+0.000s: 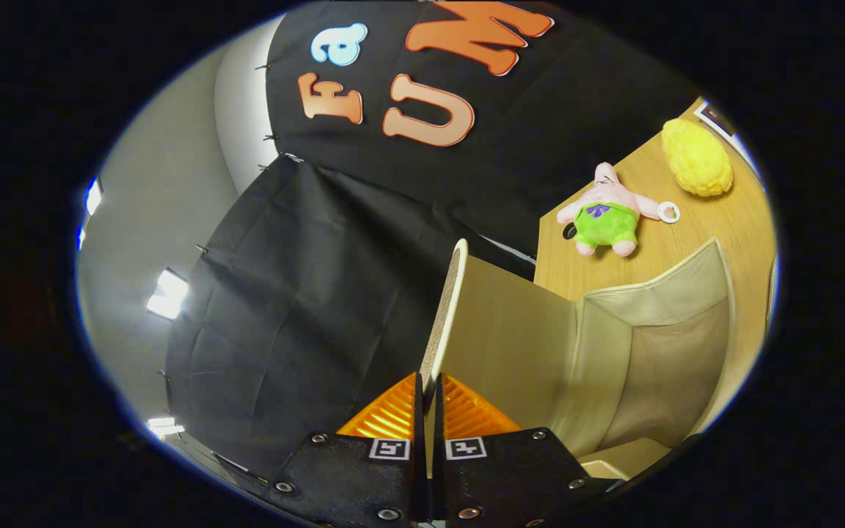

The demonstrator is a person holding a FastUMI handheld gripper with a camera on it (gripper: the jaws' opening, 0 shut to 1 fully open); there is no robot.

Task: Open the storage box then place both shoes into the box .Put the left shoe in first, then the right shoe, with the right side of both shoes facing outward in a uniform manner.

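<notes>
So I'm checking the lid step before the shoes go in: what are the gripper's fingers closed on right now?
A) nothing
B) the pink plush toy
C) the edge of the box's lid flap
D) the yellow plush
C: the gripper pinches the thin edge of the lid flap, which stands lifted over the open storage box.

Plush toy (606, 213) on table (716, 220) beyond box (657, 352)
</notes>
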